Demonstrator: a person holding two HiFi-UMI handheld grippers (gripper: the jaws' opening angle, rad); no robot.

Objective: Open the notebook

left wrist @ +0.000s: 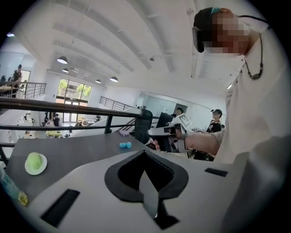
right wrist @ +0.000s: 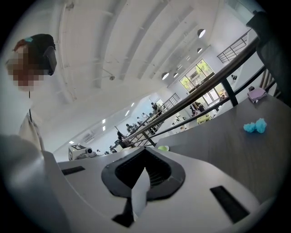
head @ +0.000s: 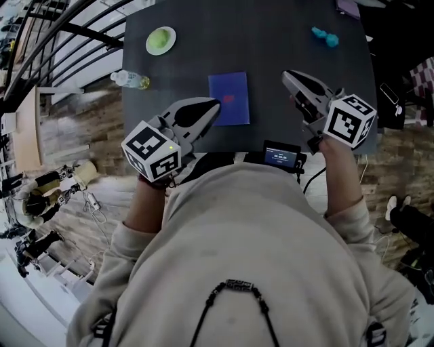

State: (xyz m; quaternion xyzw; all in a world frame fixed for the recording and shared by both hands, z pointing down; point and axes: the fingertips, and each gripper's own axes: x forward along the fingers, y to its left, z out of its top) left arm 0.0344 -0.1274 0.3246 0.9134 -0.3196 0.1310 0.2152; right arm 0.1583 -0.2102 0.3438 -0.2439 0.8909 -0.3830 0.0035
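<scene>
A closed blue notebook (head: 228, 98) with a small red mark on its cover lies flat in the middle of the dark grey table (head: 271, 41). My left gripper (head: 216, 104) is shut and empty; in the head view its tip overlaps the notebook's left edge, and I cannot tell whether it touches. My right gripper (head: 287, 73), also shut and empty, hovers to the right of the notebook, apart from it. Both gripper views look across the table and do not show the notebook. There the left gripper (left wrist: 143, 151) and the right gripper (right wrist: 145, 148) show closed jaws.
A white plate with a green lump (head: 161, 41) sits far left, a plastic bottle (head: 130, 80) at the left edge. A cyan object (head: 325, 36) and a purple item (head: 348, 8) lie far right. A small screen device (head: 281, 156) stands at the near edge.
</scene>
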